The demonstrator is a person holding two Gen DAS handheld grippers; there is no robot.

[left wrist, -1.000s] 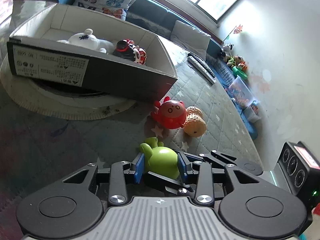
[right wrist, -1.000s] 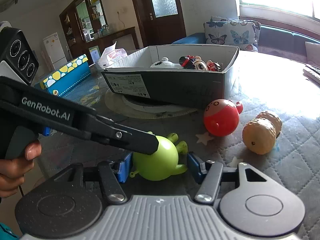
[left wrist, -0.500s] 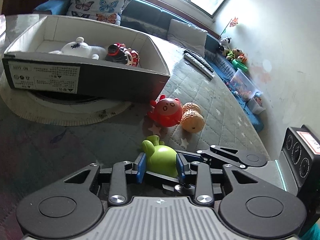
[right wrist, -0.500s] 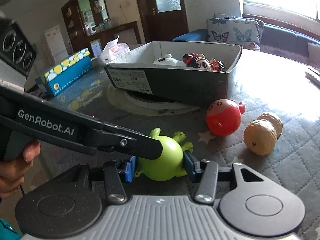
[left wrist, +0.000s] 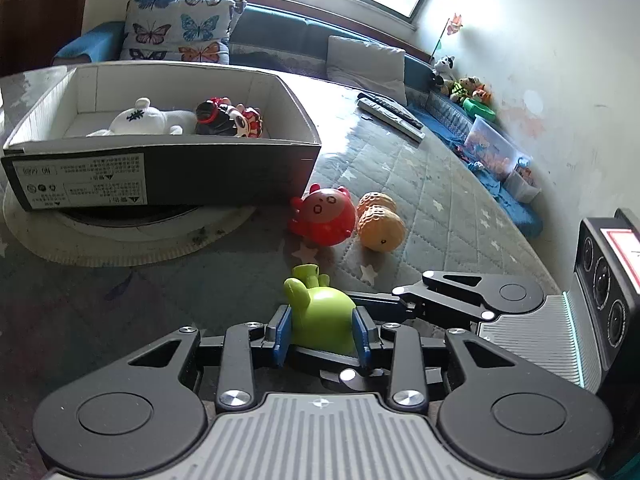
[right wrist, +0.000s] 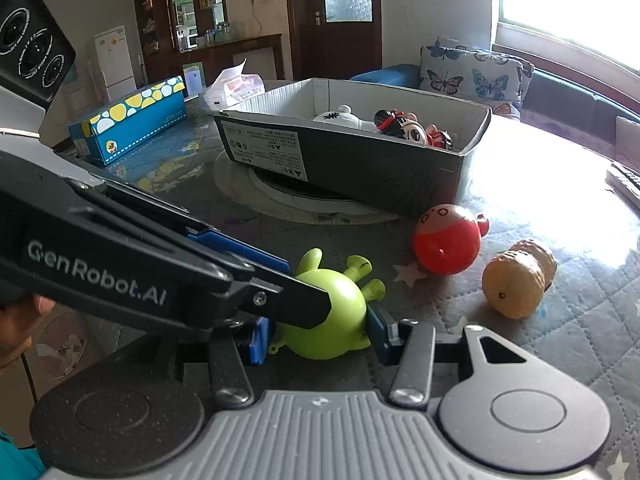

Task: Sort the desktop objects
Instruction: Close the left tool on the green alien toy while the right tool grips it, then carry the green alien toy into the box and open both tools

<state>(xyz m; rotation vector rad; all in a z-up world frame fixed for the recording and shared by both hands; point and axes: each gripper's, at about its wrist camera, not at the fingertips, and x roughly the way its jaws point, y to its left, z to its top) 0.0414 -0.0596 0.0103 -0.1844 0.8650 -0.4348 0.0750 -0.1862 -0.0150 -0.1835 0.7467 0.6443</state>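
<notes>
Left wrist view: the left gripper (left wrist: pixel 321 336) has its blue pads set against both flanks of the green toy (left wrist: pixel 322 322), clamped on it just above the quilted table cover (left wrist: pixel 440 208). The right gripper (left wrist: pixel 404 308) reaches in from the right, its linkage crossing under and beside the same toy. Risk: two grippers act on one smooth, rounded body. If they pull in different directions, the toy is likely to squirt out of the pads or roll toward the red toy (left wrist: pixel 326 218) and the tan toy (left wrist: pixel 380 222) lying near ahead. The green toy is glossy, bulbous, with short stalks at its far end; it appears to be soft plastic or rubber.

Right wrist view: the right gripper (right wrist: pixel 318 338) has its jaws closing, a blue pad at each side of the green toy (right wrist: pixel 332 320); the right pad touches it, while the left pad's contact is hidden behind the left gripper (right wrist: pixel 280 276), which crosses above and covers part of the toy. Risk: the crossed fingers may collide or jam as the toy is lifted. The shoe box (right wrist: pixel 360 156), already holding a white figure (right wrist: pixel 340 118) and a red-and-black doll (right wrist: pixel 404 128), stands well beyond; carrying the toy over its near wall with an uneven grip could drop it short.
</notes>
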